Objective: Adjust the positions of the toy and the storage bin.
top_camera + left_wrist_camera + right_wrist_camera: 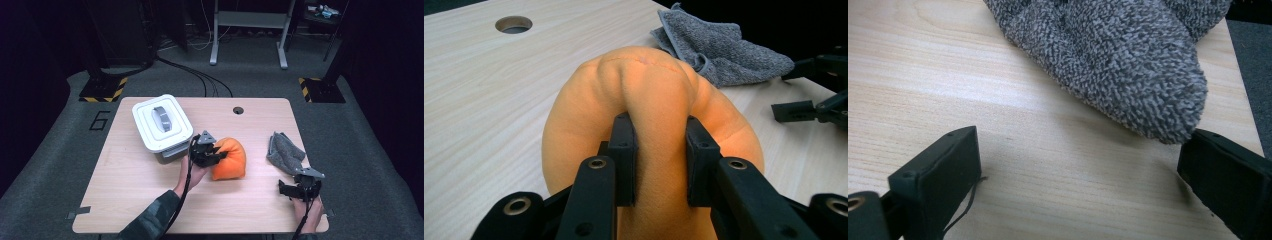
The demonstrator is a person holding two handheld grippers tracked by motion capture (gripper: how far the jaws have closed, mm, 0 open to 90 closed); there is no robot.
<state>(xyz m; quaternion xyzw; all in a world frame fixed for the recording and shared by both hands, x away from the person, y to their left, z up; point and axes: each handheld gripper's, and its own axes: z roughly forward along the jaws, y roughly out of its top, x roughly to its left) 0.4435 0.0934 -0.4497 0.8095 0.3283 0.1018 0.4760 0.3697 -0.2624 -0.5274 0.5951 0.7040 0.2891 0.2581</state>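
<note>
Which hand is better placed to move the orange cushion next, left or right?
Left. The left gripper is already clamped on the orange cushion. The right gripper sits open by the grey cloth, away from the cushion.

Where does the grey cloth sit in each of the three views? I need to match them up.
High view: the grey cloth lies right of centre on the table, just beyond the right gripper.
Left gripper view: upper right, behind the orange cushion.
Right gripper view: top centre, ahead of the open jaws.
Shared landmark: the light wooden table, under the cloth in all three.
</note>
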